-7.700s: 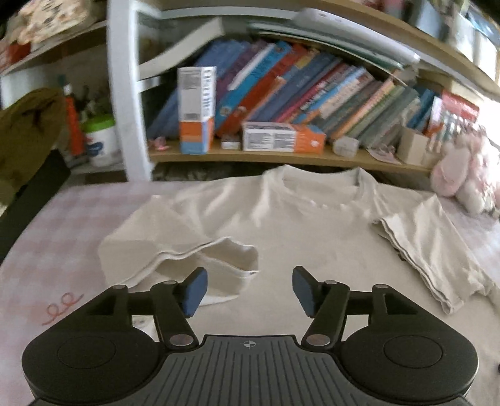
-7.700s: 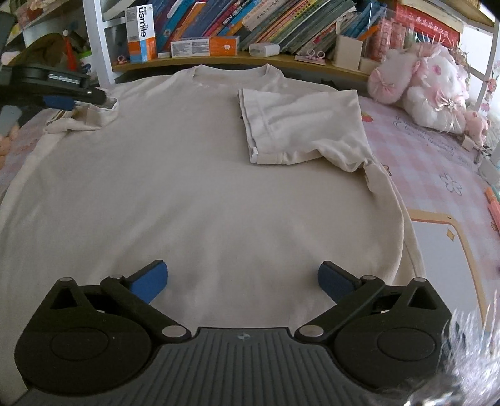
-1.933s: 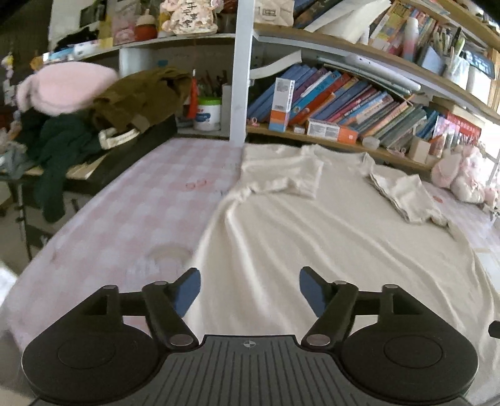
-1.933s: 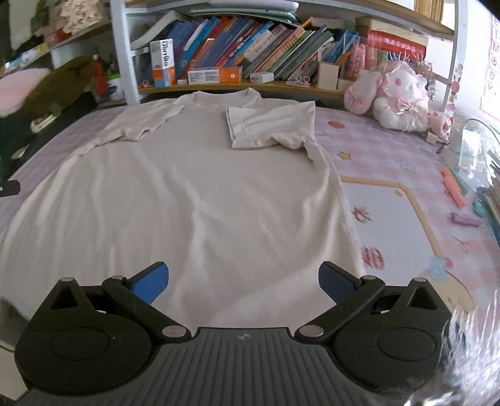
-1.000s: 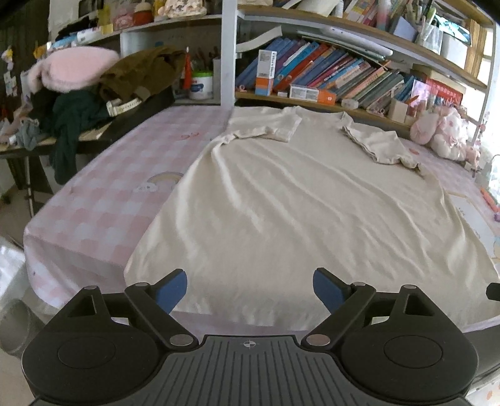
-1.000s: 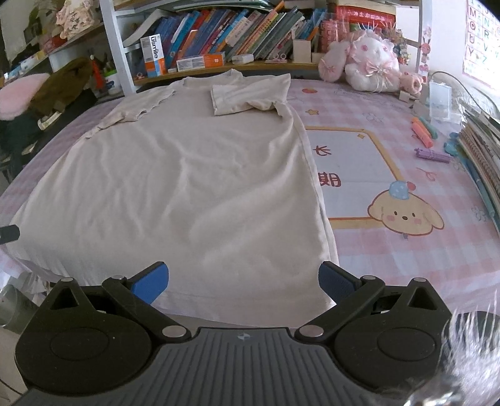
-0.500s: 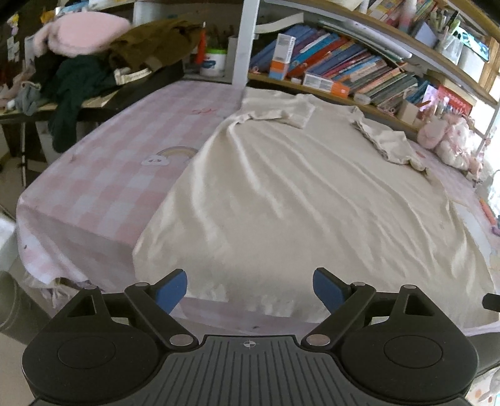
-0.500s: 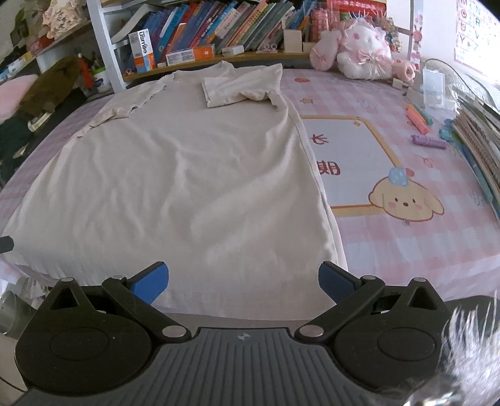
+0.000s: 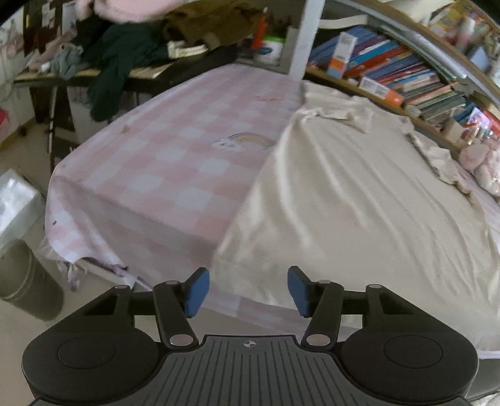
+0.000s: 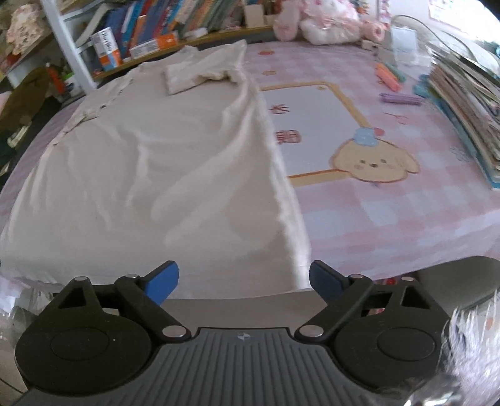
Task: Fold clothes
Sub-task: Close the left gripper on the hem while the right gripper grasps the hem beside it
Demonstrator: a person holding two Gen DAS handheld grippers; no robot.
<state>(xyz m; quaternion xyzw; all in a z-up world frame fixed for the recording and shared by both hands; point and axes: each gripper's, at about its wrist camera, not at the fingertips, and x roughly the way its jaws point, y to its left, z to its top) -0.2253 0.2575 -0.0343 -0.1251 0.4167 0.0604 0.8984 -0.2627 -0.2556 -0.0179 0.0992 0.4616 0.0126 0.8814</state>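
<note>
A: Where is the shirt (image 9: 359, 200)?
B: Cream T-shirt, spread flat on the pink checked cloth (image 9: 175, 162), collar toward the bookshelf (image 9: 400, 81). Both sleeves are folded in over the chest. Hem lies at the near table edge.

A: Left gripper (image 9: 245, 292)?
B: Fingers released, nothing between the blue pads (image 9: 197, 292). It sits at the shirt's near left hem corner, just off the table edge. Cannot tell if a pad touches fabric.

A: Right gripper (image 10: 243, 281)?
B: Fingers spread wide, empty. It sits at the near right hem corner; the shirt's right side edge runs up between the pads in that view.

A: Surroundings?
B: Puppy mat (image 10: 331, 140) just right of the shirt, markers (image 10: 393, 84) beyond it, plush toy (image 10: 325, 22) at the far edge. Dark clothes (image 9: 125, 53) piled on a side table to the left. Some motion blur in both views.
</note>
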